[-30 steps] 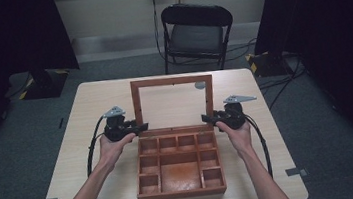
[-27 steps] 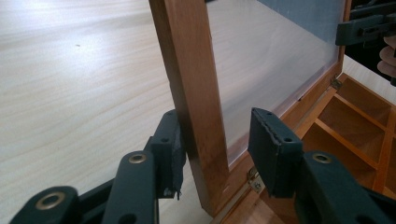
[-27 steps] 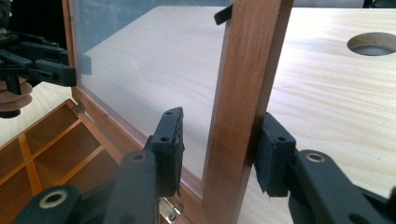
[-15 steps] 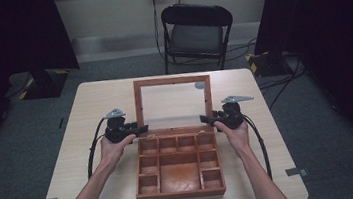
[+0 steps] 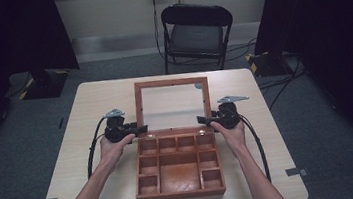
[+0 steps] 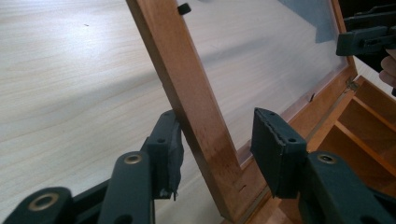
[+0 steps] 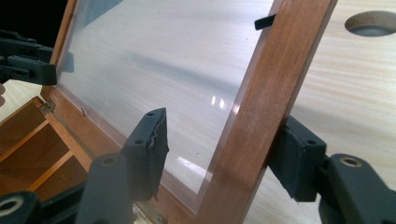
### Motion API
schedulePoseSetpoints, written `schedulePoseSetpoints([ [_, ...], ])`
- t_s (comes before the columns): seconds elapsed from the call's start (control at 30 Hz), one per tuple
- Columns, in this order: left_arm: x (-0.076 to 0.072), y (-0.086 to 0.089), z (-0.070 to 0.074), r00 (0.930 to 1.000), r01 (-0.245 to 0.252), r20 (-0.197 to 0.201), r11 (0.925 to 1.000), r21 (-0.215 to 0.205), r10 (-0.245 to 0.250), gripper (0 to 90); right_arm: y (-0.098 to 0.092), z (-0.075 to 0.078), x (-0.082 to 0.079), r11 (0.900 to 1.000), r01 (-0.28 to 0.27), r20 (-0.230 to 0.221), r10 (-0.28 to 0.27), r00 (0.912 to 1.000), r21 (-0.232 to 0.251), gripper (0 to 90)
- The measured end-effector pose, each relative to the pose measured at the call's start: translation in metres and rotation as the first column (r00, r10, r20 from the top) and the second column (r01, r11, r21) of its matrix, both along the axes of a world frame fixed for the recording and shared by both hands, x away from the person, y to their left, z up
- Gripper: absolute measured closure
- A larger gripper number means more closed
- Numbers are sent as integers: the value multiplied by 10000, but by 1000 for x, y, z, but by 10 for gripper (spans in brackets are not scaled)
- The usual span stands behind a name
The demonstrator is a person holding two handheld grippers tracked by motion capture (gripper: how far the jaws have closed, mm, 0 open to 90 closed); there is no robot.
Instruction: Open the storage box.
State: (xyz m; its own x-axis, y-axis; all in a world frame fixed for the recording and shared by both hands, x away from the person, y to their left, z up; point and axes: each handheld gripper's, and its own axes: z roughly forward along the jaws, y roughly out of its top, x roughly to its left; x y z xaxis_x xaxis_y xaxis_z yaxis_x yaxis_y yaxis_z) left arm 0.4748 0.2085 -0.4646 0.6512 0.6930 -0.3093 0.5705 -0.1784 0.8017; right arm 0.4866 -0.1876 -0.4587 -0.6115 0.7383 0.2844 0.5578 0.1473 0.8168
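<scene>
A brown wooden box (image 5: 181,194) with several empty compartments lies open on the table. Its glass-paned lid (image 5: 170,82) stands up at the back, leaning away. My left gripper (image 5: 140,130) is open astride the lid's left rail (image 6: 187,93), low near the hinge. The outer pad (image 6: 170,149) rests against the wood and the inner pad stands clear in front of the glass. My right gripper (image 5: 202,120) is open astride the right rail (image 7: 271,93) in the same way, outer pad (image 7: 299,161) against the wood.
The light wooden table (image 5: 99,103) has a round cable hole (image 7: 372,23) behind the lid at the right. A black folding chair (image 5: 196,32) stands beyond the far edge. Cables trail from both grippers over the table's sides.
The lid's top edge has eased slightly back and away. Both grippers have stayed at its lower side rails, hardly moving.
</scene>
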Motion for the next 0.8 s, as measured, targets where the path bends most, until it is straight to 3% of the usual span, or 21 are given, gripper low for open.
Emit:
schedulePoseSetpoints([
  [0.1,2,2,-1,10000,-47,-68,10000,73,48,531,1,-3,3,10000,84,-224,-84,9997,18,376],
  [0.33,4,5,-4,9993,-41,-373,9998,-179,34,522,4,-8,7,9999,83,-499,-78,9987,113,334],
  [0.5,5,8,-5,9992,11,-398,9999,-113,-16,509,8,-8,10,10000,26,-631,-32,9980,-93,294],
  [0.67,7,8,-8,9986,-34,-521,9999,-147,26,482,9,-13,13,10000,6,-840,2,9965,98,270],
  [0.8,9,9,-11,9968,-51,-802,9994,-331,25,463,11,-15,13,9996,196,-773,-211,9968,-196,230],
])
